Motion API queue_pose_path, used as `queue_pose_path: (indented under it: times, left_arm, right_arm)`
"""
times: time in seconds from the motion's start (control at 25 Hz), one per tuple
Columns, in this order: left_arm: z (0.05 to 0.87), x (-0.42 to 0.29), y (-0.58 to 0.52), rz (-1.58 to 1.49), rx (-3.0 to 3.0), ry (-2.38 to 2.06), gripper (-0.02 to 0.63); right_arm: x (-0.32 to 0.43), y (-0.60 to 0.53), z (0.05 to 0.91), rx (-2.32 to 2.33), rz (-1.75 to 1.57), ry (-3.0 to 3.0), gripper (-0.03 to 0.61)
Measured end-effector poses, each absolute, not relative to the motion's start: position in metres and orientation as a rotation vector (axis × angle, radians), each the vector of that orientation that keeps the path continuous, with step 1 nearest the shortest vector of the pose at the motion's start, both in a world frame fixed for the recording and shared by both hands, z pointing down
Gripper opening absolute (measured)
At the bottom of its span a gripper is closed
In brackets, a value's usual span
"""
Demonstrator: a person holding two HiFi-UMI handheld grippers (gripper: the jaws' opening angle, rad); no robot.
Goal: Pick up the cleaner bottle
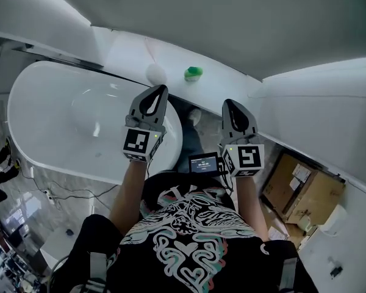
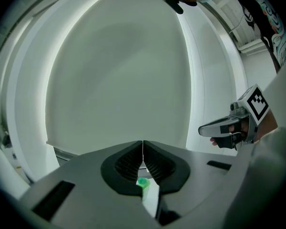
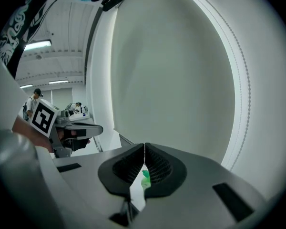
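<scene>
The cleaner bottle (image 1: 193, 73), small with a green top, stands on the white ledge (image 1: 219, 78) behind the bathtub. My left gripper (image 1: 160, 91) hovers over the tub's end, short of the bottle and to its left. It is shut with nothing in it. My right gripper (image 1: 231, 105) hangs to the right of the bottle and nearer me, also shut and empty. In the left gripper view the bottle's green top (image 2: 142, 182) peeks through the gap below the shut left gripper (image 2: 142, 150). The right gripper view shows the bottle (image 3: 145, 179) the same way under the right gripper (image 3: 144, 152).
A white bathtub (image 1: 61, 121) fills the left. A white ball (image 1: 155, 73) sits on the ledge left of the bottle. Cardboard boxes (image 1: 305, 191) stand at the lower right. Cables (image 1: 67, 194) lie on the floor by the tub. A small screen (image 1: 204, 162) hangs at my chest.
</scene>
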State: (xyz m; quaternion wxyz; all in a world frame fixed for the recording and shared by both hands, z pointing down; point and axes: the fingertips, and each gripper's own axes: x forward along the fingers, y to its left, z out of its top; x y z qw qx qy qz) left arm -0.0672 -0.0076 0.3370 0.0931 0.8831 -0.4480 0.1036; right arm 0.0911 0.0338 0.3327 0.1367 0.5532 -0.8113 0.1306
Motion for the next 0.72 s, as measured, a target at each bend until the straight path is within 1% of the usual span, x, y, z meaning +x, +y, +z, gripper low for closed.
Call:
queue_pose_path:
  times: [0.4, 0.72]
  left_arm:
    - [0.373, -0.061, -0.017, 0.353, 2.587, -1.277, 0.017]
    - [0.408, -0.058, -0.037, 0.409, 2.586, -1.249, 0.017]
  right_arm:
    - [0.082, 0.016, 0.36, 1.553, 0.435, -2.353, 0.029]
    - [0.089, -0.001, 0.409, 1.537, 0.491, -2.299, 0.029]
